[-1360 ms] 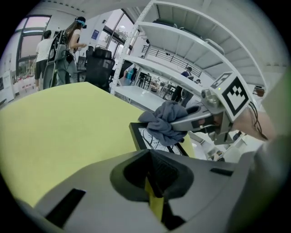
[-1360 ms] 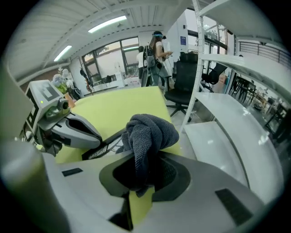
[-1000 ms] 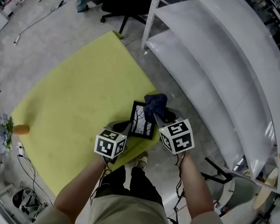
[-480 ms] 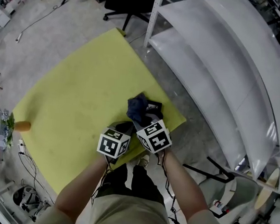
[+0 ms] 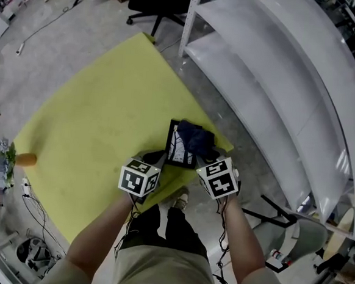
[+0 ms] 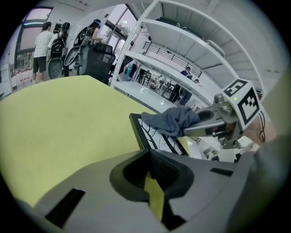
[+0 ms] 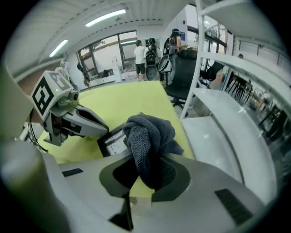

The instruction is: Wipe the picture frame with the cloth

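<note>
Swung back to the right in the last half second, the right gripper (image 5: 206,151) has uncovered most of the picture frame (image 5: 178,146), which sits at the near edge of a yellow mat (image 5: 93,119). Its jaws are clamped on a bunched dark blue cloth (image 5: 196,135) that rests against the frame's right side. The left gripper (image 5: 158,160), jaws closed together, meets the frame's near left corner, apparently steadying it. Wiping looks well under way: the glass seems crossed at least once, though the edges may need further passes.
</note>
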A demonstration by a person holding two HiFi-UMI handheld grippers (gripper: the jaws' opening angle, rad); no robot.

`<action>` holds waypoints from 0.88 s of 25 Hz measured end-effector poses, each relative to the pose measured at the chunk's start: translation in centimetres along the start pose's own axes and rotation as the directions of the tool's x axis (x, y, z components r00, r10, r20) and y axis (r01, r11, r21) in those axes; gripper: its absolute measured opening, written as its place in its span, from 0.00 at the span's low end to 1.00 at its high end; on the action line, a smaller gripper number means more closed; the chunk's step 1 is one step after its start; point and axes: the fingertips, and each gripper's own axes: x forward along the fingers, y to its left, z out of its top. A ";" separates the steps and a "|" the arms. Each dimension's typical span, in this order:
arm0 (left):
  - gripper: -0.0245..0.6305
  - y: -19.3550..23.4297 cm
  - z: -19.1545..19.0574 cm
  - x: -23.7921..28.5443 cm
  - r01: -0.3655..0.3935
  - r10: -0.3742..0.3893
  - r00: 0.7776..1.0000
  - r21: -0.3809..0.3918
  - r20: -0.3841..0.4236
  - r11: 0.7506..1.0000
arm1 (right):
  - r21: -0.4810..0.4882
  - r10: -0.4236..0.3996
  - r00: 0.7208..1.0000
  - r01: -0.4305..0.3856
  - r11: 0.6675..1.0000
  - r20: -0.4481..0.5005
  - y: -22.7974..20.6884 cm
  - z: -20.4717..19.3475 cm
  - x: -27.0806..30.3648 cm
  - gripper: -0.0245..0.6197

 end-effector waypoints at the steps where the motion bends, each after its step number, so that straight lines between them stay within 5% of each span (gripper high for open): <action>1: 0.05 0.0 0.0 0.0 0.000 0.000 1.000 0.001 0.002 1.000 | -0.005 -0.029 1.000 0.029 1.000 0.007 -0.5 -0.1 -0.9 0.13; 7: 0.05 0.0 -0.4 -0.6 0.003 -0.003 1.000 -0.003 -0.004 1.000 | 0.112 0.033 0.983 -0.054 0.992 0.180 0.8 3.0 -3.9 0.13; 12: 0.05 -0.9 -0.6 -1.2 0.025 -0.025 1.000 0.023 -0.008 0.999 | 0.138 0.165 0.946 -0.210 0.968 0.278 5.3 6.0 -3.5 0.13; 18: 0.05 -1.3 -1.5 -1.1 0.046 -0.047 0.999 -0.026 -0.011 0.999 | 0.177 0.245 0.942 -0.288 0.941 0.231 9.6 4.4 0.6 0.13; 22: 0.05 -1.3 -1.5 -1.1 0.043 -0.043 0.999 -0.013 0.002 0.999 | 0.306 0.252 0.938 -0.318 0.897 0.237 9.5 2.3 2.0 0.12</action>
